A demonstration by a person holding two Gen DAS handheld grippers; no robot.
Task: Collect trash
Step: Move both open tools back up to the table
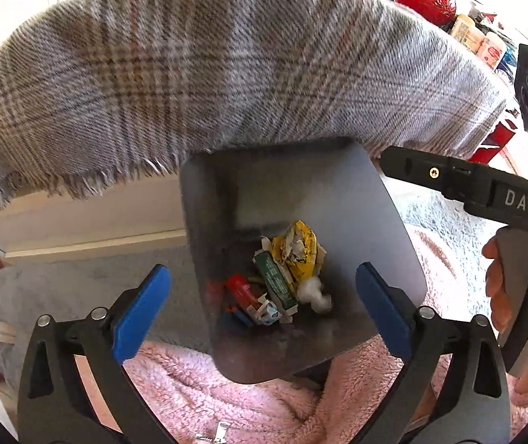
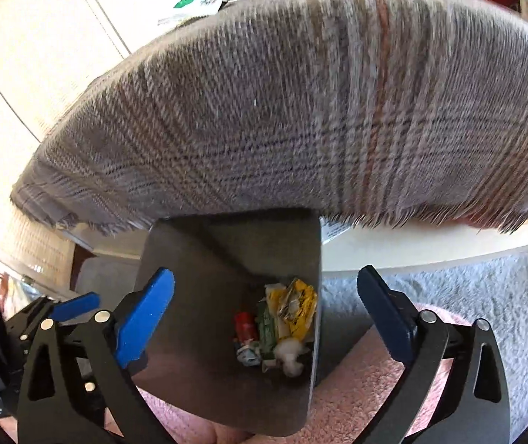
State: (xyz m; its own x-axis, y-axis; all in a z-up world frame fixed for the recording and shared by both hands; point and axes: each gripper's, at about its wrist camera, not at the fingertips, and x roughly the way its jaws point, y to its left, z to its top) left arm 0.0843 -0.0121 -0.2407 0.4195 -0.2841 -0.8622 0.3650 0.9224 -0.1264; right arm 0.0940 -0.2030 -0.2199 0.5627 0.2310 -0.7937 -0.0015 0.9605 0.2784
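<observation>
Drop step looks finished: left gripper (image 1: 264, 307) and right gripper (image 2: 265, 314) both hang over grey bin (image 1: 393, 222), jaws wide, nothing between them. Trash (image 1: 286, 273) sits at bin bottom: crumpled yellow wrapper, green packet, red scrap, white wad. Next likely: back to plaid-covered surface (image 1: 189, 74) for more litter.

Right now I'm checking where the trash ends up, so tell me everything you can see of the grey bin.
The grey bin is an open-topped container with smooth, matte walls and rounded corners, plastic or metal by its look. It stands upright on the floor, below the fringed edge of the plaid cloth. Crumpled wrappers lie at its bottom. A pink fleece lies along its near rim.
</observation>
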